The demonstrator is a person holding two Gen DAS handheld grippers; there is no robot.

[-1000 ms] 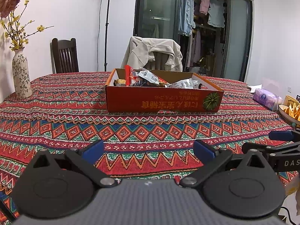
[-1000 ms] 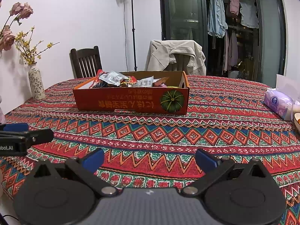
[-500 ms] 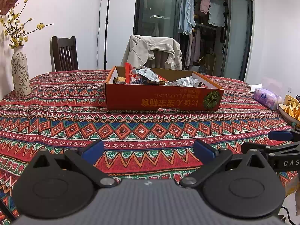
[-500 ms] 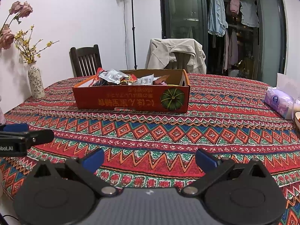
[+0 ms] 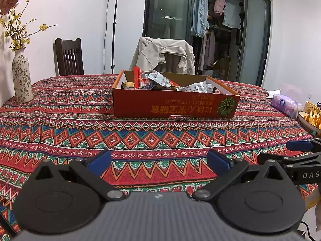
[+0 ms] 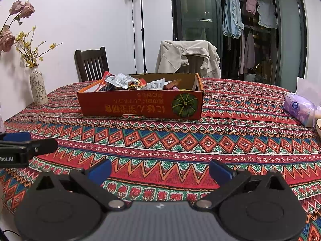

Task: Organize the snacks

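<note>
A shallow red cardboard box [image 5: 174, 105] with a green pumpkin picture stands in the middle of the table; it also shows in the right wrist view [image 6: 140, 106]. Several snack packets [image 5: 158, 80] lie piled in its left part, and they show in the right wrist view [image 6: 128, 82] too. My left gripper [image 5: 158, 160] is open and empty, low over the near table edge, well short of the box. My right gripper [image 6: 160, 169] is open and empty, beside it to the right.
A patterned tablecloth [image 5: 140, 138] covers the table. A flower vase [image 5: 21, 78] stands at the far left. A purple tissue pack [image 5: 285, 104] and a dish of orange pieces [image 5: 311, 118] sit at the right edge. Two chairs [image 5: 69, 57] stand behind the table.
Both grippers have lowered or tilted slightly, so the box sits a little lower in view. Both stay open and empty.
</note>
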